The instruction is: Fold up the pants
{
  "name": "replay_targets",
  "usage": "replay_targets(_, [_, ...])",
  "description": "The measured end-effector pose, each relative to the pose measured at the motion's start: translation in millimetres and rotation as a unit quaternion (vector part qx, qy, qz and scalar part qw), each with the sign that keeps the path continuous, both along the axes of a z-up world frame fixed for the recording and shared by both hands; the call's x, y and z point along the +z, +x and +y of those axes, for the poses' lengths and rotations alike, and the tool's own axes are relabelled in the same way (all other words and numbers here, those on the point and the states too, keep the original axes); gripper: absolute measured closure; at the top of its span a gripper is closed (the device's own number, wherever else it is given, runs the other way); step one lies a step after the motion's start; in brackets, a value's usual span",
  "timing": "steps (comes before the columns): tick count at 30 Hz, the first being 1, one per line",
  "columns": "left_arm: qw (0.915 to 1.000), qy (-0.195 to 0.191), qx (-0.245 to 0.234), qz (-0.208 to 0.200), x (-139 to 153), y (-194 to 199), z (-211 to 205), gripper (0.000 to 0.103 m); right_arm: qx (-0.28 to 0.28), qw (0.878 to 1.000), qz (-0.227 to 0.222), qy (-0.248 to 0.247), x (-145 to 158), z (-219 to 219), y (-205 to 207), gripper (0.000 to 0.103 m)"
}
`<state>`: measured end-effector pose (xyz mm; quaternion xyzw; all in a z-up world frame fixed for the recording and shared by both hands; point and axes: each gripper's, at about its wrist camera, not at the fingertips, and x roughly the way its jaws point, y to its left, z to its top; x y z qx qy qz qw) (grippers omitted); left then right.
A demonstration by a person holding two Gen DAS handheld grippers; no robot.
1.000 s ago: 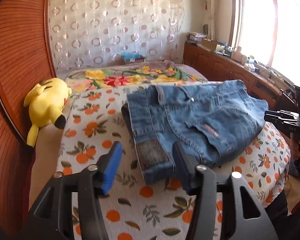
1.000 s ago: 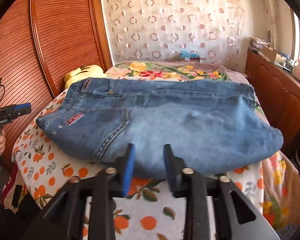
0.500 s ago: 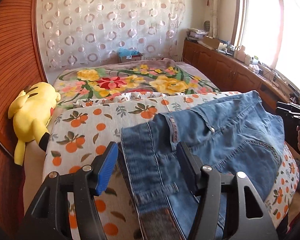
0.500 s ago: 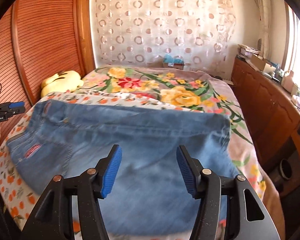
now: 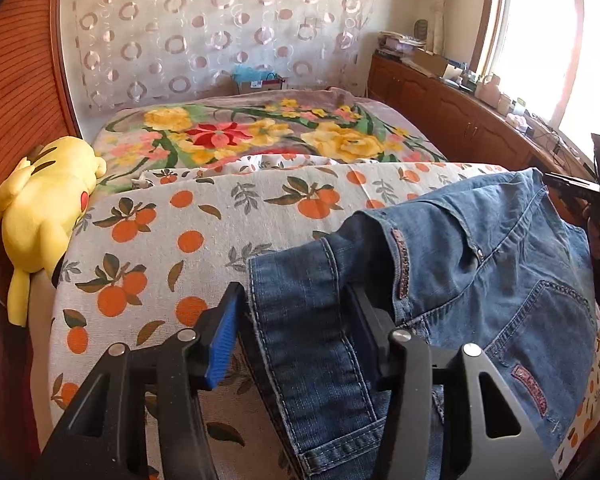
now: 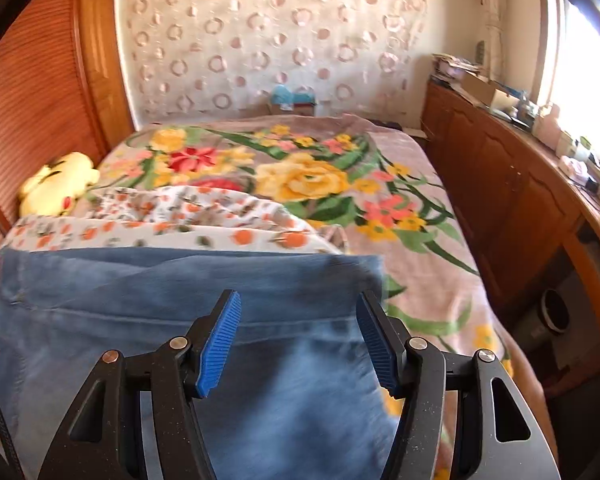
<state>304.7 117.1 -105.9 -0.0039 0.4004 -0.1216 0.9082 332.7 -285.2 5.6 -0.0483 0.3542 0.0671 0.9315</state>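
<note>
From the left wrist, the pants (image 5: 440, 280) lie on the orange-print sheet (image 5: 204, 224) at the near end of the bed, already doubled into a short, thick stack, with the waistband, a back pocket and a hem band all showing on top; the left gripper (image 5: 296, 332) stands wide, its two fingers astride the hem edge of the denim without pinching it; a yellow plush toy (image 5: 40, 216) sits well apart at the bed's side.

From the right wrist, the right gripper (image 6: 300, 340) is likewise spread wide and holds nothing, poised just above the denim, whose far edge reads as a smooth fold line; beyond it lies the floral blanket (image 6: 308, 176).

I judge the folding mostly done; a last fold or some neatening may remain.
</note>
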Motion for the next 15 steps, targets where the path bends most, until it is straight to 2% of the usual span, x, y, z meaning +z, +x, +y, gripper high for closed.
replay_targets(1, [1.0, -0.004, -0.006, 0.0, 0, -1, -1, 0.064, -0.006, 1.0, 0.005, 0.002, -2, -2, 5, 0.041])
replay_targets(5, [0.9997, -0.003, -0.019, -0.014, 6, -5, -6, 0.075, -0.027, 0.999, 0.02, 0.02, -4, -8, 23, 0.041])
replay_targets(8, [0.9993, -0.003, -0.024, -0.029, 15, -11, -10, 0.082, -0.021, 0.997, 0.04, 0.058, -8, -11, 30, 0.041])
replay_targets(10, [0.999, -0.014, -0.02, -0.039, 20, -12, -8, 0.085, -0.013, 0.997, 0.037, 0.065, -7, -8, 26, 0.041])
replay_targets(11, [0.9983, -0.028, -0.02, -0.047, 24, -15, -7, 0.089, -0.006, 0.997, 0.036, 0.069, -6, -7, 25, 0.052])
replay_targets(12, [0.9973, -0.041, -0.022, -0.057, 28, -17, -5, 0.092, 0.002, 0.997, 0.036, 0.071, -5, -4, 23, 0.073])
replay_targets(15, [0.9962, -0.046, -0.011, -0.073, 36, -23, -4, 0.097, -0.001, 0.996, 0.024, 0.084, -1, -9, 16, 0.092])
